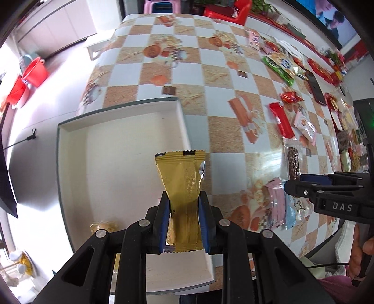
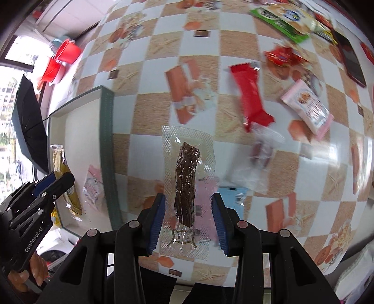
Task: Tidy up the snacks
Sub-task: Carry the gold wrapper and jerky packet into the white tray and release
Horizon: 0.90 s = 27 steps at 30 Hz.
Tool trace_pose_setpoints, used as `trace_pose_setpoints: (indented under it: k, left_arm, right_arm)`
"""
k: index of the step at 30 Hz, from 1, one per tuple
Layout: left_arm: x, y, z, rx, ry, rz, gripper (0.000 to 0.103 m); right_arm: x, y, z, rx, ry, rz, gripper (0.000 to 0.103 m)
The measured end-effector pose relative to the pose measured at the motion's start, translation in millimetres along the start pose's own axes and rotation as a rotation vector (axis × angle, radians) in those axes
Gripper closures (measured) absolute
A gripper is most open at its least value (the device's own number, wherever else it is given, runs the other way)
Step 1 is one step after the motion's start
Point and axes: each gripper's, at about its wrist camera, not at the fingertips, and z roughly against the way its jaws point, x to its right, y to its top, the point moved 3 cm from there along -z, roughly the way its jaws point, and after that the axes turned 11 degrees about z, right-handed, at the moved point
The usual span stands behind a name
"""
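Observation:
My left gripper (image 1: pixel 183 198) is shut on a gold snack packet (image 1: pixel 182 180) and holds it over the right part of a shallow white tray (image 1: pixel 74 149). The tray also shows in the right wrist view (image 2: pixel 106 131), with the gold packet (image 2: pixel 67 184) in the left gripper (image 2: pixel 63 179). My right gripper (image 2: pixel 188 205) is open, its pads either side of a clear packet with a dark brown stick (image 2: pixel 187 182) lying on the checkered table (image 2: pixel 149 117). In the left wrist view the right gripper (image 1: pixel 289 184) hovers by that packet (image 1: pixel 293 161).
Loose snacks lie to the right: a red packet (image 2: pixel 251 95), a pink-white packet (image 2: pixel 308 107), a green bag (image 2: pixel 282 18), a red crinkled packet (image 2: pixel 284 56), pink and blue packets (image 1: pixel 282 208). A dark phone (image 2: pixel 350 60) lies far right. A small gold item (image 1: pixel 104 225) sits in the tray.

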Motion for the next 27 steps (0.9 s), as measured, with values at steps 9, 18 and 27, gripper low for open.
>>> trace_pose_setpoints:
  k: [9, 18, 27]
  left_arm:
    - [-54.0, -12.4, -5.8, -0.033, 0.029, 0.098, 0.078]
    - [-87.5, -24.1, -12.3, -0.069, 0.041, 0.161, 0.078]
    - [-95.4, -39.6, -23.8, -0.142, 0.042, 0.154, 0.061]
  right_arm:
    - [-63.6, 30.5, -10.3, -0.021, 0.033, 0.135, 0.061]
    - [-129.3, 50.4, -29.7, -0.058, 0.062, 0.251, 0.061]
    - [-173.2, 65.7, -46.1, -0.078, 0.067, 0.325, 0.059]
